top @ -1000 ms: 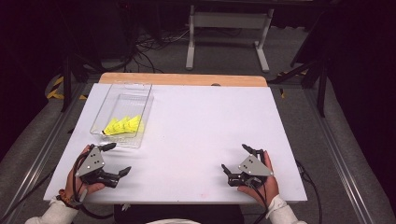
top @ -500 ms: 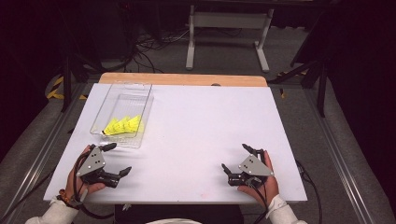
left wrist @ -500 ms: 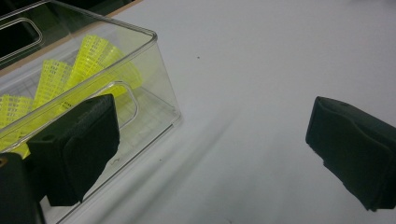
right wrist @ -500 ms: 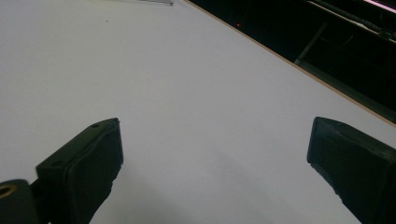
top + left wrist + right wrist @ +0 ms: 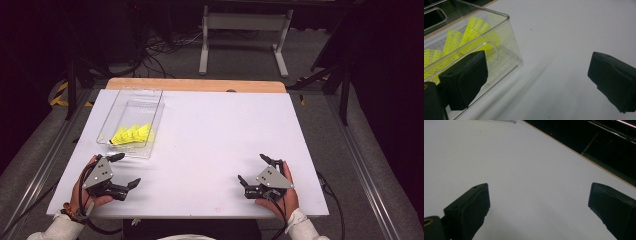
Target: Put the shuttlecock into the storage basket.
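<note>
- My left gripper (image 5: 124, 171) sits on the near left part of the white table (image 5: 220, 140), in my left hand (image 5: 85, 192). Jaws spread wide, nothing between them: released.
- In the left gripper view, my left gripper (image 5: 536, 82) has one black pad low at the left edge and the other at the right edge, with bare table surface across the gap.
- The clear plastic bin (image 5: 111, 131) stands on the left side of the table, just beyond my left gripper, long axis running near to far. From above, one jaw tip lies just beside the bin's near end wall; I cannot tell whether it touches.
- In the left gripper view the clear plastic bin (image 5: 509, 32) has its near corner just beyond the left-hand pad, with a handle cut-out in the wall facing me.
- The yellow shuttlecocks (image 5: 132, 135) lie inside the bin, bunched at its near end. Through the clear wall the yellow shuttlecocks (image 5: 477, 30) show as fanned, meshed yellow skirts lying on their sides. Exact count not readable.
- My right gripper (image 5: 254, 170) rests on the near right part of the table, in my right hand (image 5: 280, 192), well apart from the bin. Jaws also spread, empty: released.
- In the right gripper view, my right gripper (image 5: 539, 202) has plain white table between its pads, and the wooden edge strip (image 5: 579, 155) of the table runs slantwise beyond.
- Beyond the table's far edge stands a white metal frame (image 5: 245, 30) on the dark floor.
</note>
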Demonstrator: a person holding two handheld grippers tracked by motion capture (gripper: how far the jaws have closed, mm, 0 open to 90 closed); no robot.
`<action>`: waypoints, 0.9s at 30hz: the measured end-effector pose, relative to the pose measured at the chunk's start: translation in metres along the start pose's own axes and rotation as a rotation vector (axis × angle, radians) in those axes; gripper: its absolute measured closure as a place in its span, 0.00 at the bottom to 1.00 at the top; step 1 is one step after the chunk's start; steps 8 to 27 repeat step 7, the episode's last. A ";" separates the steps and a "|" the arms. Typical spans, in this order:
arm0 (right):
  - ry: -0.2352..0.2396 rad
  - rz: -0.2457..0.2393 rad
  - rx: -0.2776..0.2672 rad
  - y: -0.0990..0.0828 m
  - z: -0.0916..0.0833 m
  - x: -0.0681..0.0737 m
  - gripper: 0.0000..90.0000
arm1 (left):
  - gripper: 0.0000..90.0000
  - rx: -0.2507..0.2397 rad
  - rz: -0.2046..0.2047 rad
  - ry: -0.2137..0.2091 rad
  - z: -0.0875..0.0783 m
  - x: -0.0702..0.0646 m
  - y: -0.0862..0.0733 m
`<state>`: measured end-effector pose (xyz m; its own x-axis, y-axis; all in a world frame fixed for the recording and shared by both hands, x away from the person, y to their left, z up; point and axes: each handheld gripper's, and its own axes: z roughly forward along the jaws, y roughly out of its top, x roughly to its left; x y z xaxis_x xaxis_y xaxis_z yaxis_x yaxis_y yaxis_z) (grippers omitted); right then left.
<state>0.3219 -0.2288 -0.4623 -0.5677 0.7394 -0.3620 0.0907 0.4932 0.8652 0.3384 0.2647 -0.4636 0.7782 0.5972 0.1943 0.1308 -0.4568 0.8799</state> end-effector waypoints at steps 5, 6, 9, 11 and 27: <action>0.002 0.003 0.001 -0.001 0.001 -0.001 0.05 | 0.05 0.000 -0.003 0.004 0.000 0.000 0.000; 0.001 0.005 0.001 -0.001 0.001 -0.001 0.05 | 0.05 -0.002 -0.008 0.008 0.000 0.000 0.000; 0.003 0.007 0.000 -0.001 0.001 -0.001 0.05 | 0.05 0.000 -0.008 0.011 0.000 0.000 0.000; 0.003 0.007 0.000 -0.001 0.001 -0.001 0.05 | 0.05 0.000 -0.008 0.011 0.000 0.000 0.000; 0.003 0.007 0.000 -0.001 0.001 -0.001 0.05 | 0.05 0.000 -0.008 0.011 0.000 0.000 0.000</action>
